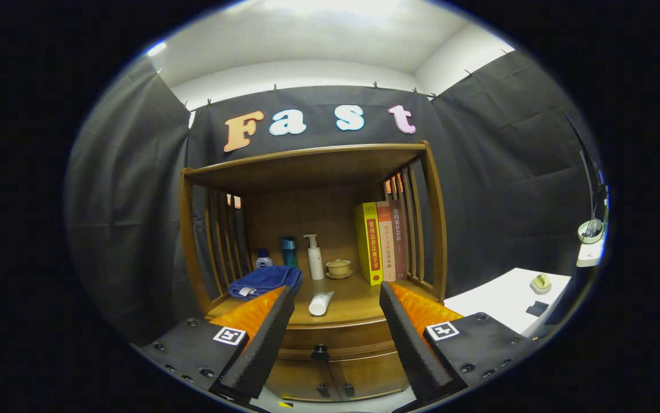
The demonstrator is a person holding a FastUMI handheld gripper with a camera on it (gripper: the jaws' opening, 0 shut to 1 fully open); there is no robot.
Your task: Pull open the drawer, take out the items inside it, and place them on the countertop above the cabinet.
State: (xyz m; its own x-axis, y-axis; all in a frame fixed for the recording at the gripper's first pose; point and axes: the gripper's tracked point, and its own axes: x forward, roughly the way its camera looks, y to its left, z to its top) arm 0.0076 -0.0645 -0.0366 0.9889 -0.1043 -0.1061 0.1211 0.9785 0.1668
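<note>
Well apart, the tool [336, 298] fingers stand open, empty, before the shut drawer [336, 338] and its knob [320, 349].

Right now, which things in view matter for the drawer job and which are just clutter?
Job: drawer shut, its knob, countertop, tool open.
Clutter: blue towel, white tube, pump bottle, cup, books.

Drawer [336, 338] closed, contents hidden. Fingers [261, 344] apart, covering its ends and part of towel [264, 280] at 10 o'clock. Lower doors [336, 378] cut off.
</note>
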